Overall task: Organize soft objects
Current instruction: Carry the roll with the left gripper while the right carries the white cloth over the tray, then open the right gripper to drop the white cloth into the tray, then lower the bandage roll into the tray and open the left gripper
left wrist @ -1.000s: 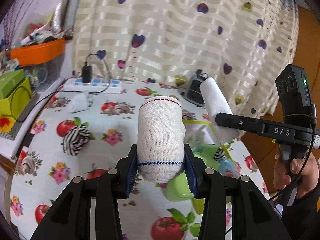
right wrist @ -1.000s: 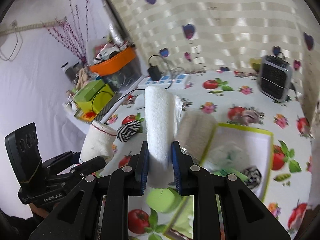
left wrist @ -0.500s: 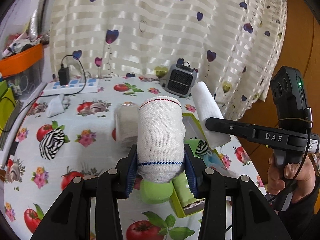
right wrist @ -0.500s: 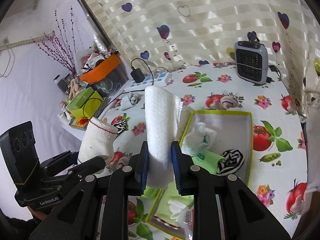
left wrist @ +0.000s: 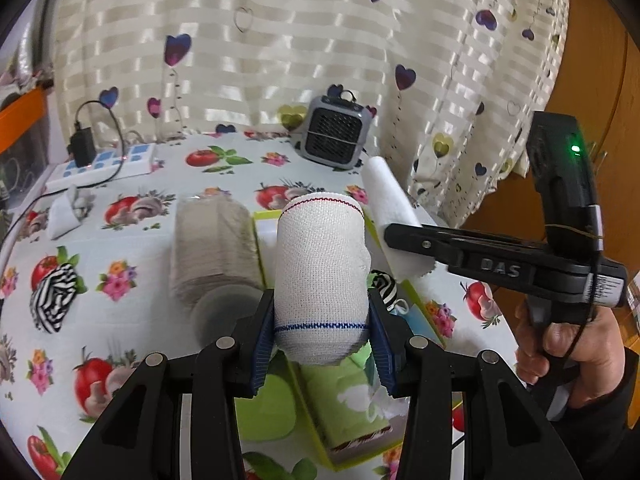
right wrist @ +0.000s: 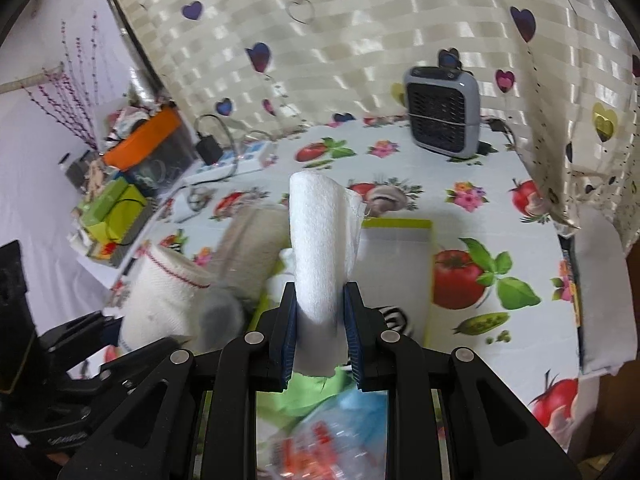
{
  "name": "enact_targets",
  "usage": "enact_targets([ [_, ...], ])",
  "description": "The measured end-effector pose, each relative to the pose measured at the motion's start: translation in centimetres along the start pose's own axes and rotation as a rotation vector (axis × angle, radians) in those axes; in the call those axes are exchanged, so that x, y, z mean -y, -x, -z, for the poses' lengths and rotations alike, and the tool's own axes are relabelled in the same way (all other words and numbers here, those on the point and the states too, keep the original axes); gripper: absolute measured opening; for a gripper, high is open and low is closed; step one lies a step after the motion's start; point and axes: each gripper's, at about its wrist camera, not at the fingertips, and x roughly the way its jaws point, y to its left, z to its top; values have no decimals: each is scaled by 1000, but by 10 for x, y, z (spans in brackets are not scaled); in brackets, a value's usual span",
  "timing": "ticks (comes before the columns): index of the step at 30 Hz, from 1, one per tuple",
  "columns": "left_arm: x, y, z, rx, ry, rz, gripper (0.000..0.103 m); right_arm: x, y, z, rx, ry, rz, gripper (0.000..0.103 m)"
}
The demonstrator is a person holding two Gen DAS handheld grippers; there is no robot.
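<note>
- Left gripper (left wrist: 322, 334) was clamped across the lower part of a white woven roll (left wrist: 320, 276), which stood upright between the blue pads (left wrist: 262, 344), above the near end of the green-rimmed tray (right wrist: 400, 225).
- Right gripper (right wrist: 320, 334) was closed on the lower part of a white towel roll (right wrist: 320, 248); its loose outer flap stood free at the upper right.
- Both rolls appeared light and compressible. The woven roll bulged slightly above the pads, so moderate pressure looked sufficient.
- Recommended hold: across the diameter, near the lower third, as shown. A hold on the loose flap would likely unwind the towel roll.
- Textile surfaces looked rough, so slippage seemed unlikely; neither item appeared fragile.
- Tray contents were a striped black-and-white bundle (left wrist: 384, 286), green items and a white crumpled piece, with bare floor at the far end.
- Beige roll (left wrist: 212, 256) lay on the tablecloth (left wrist: 140, 184) just beside the tray's left wall; a second striped bundle (left wrist: 54, 298) lay well apart on the left.
</note>
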Motion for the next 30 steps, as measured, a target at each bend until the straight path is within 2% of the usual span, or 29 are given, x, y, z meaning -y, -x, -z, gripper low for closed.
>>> enact_targets([
  [4, 5, -15, -2, -24, -4, 6, 42, 16, -17, -3, -31, -11, 34, 23],
  [11, 12, -35, -5, -59, -4, 5, 42, 30, -45, -3, -82, -14, 44, 25],
  [13, 15, -41, -6, -65, -9, 6, 42, 32, -49, -3, -86, -12, 49, 30],
  [14, 16, -43, -7, -70, -10, 7, 42, 32, -49, -2, -83, -9, 50, 33],
  [16, 17, -48, -8, -76, -11, 10, 42, 35, -48, -1, -69, -9, 52, 46],
  [22, 19, -64, -6, -110, -3, 27, 42, 45, -34, 0, -29, -29, 39, 47],
  [30, 20, -61, -7, -100, 5, 57, 42, 46, -12, 8, 7, -47, 32, 47],
])
